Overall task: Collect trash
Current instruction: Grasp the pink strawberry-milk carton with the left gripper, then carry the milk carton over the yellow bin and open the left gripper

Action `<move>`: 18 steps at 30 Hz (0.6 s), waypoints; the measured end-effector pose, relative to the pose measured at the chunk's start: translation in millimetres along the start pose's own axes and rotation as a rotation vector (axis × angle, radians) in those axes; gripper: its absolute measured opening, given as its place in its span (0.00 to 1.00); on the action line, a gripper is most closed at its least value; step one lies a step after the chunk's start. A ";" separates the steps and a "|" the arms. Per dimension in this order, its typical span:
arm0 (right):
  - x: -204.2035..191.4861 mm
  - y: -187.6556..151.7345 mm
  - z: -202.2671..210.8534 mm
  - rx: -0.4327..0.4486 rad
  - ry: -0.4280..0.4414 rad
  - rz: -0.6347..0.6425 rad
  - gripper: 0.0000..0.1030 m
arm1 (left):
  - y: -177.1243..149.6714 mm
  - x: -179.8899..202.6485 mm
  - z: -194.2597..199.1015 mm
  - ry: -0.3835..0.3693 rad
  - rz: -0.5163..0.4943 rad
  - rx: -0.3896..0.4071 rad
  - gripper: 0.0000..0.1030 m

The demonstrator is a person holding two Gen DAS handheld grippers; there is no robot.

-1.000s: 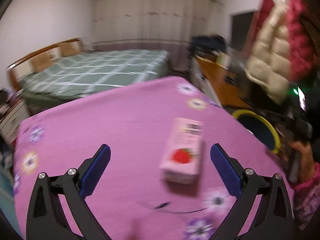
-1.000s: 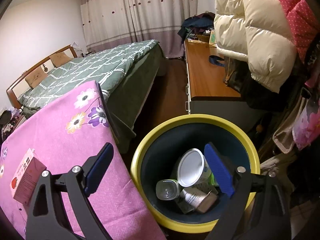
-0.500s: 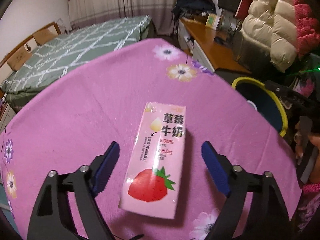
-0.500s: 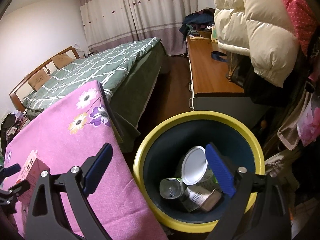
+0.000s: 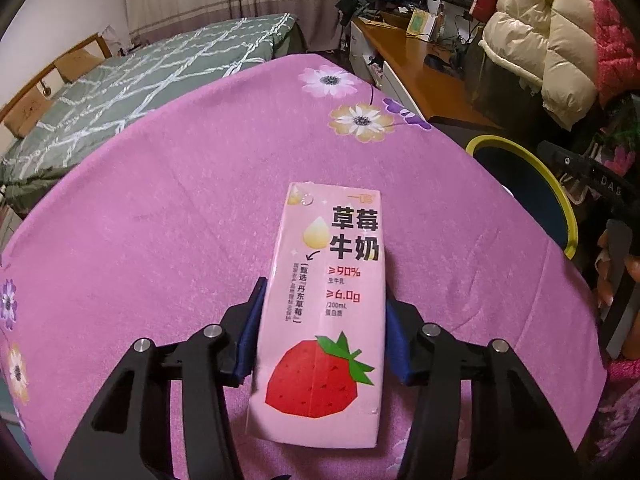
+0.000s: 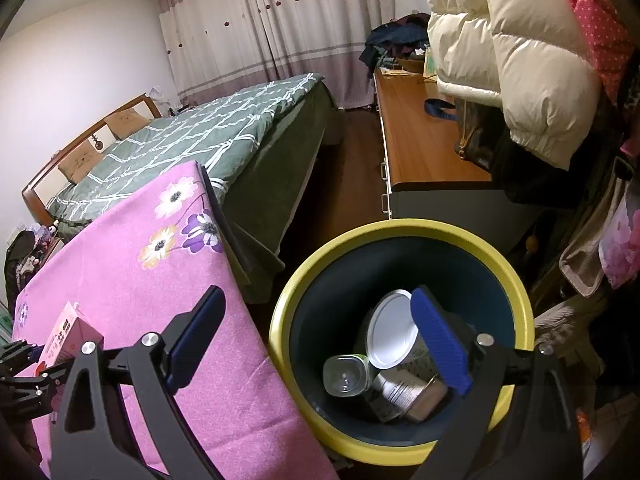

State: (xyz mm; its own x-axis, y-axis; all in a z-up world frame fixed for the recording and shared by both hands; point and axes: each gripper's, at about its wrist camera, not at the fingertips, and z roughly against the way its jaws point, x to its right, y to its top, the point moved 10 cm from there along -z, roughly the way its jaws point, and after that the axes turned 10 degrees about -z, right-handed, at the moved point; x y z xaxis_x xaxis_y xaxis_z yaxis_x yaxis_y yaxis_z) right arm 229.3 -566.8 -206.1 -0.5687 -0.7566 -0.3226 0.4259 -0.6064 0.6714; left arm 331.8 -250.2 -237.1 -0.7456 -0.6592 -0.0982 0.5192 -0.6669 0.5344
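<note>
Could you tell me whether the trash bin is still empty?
No, the trash bin already holds a white-lidded can and a clear jar.

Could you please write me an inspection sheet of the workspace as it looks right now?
Surface: pink flowered cloth over the table.
Job's things: strawberry milk carton lying flat on it; yellow-rimmed bin beside the table, holding a can, a jar and other trash.
Clutter: nothing seen on the cloth.
Grippers: left tongs shut on the carton's sides; right tongs open, above the bin.
Cables: nothing seen.
Surroundings: green bed, wooden desk, puffy coats, curtains.
</note>
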 end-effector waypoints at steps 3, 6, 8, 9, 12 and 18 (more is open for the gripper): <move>2.9 2.1 5.6 0.023 0.022 -0.010 0.87 | 3.6 5.6 4.8 -0.003 -0.010 0.008 0.50; 7.5 -2.3 16.4 0.032 0.026 0.019 0.87 | 12.3 14.4 14.6 -0.003 -0.031 0.028 0.50; 11.5 -4.6 22.6 0.025 0.035 0.018 0.87 | 22.4 24.9 21.3 -0.014 -0.049 0.044 0.50; 16.4 -6.1 28.4 0.024 0.037 0.017 0.87 | 28.6 32.0 24.6 -0.021 -0.062 0.053 0.50; 37.5 -6.1 53.4 0.040 0.025 0.017 0.87 | 49.5 57.4 31.3 -0.048 -0.101 0.077 0.50; 73.6 -4.4 101.7 0.086 0.006 0.018 0.87 | 98.9 128.1 25.6 -0.120 -0.184 0.102 0.50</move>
State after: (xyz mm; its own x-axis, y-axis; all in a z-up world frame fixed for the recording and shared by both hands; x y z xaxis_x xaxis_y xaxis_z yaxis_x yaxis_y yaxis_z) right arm 114.1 -595.0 -164.9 -0.5572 -0.7686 -0.3143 0.3737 -0.5700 0.7317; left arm 277.0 -391.7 -175.4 -0.8711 -0.4798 -0.1048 0.3297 -0.7295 0.5993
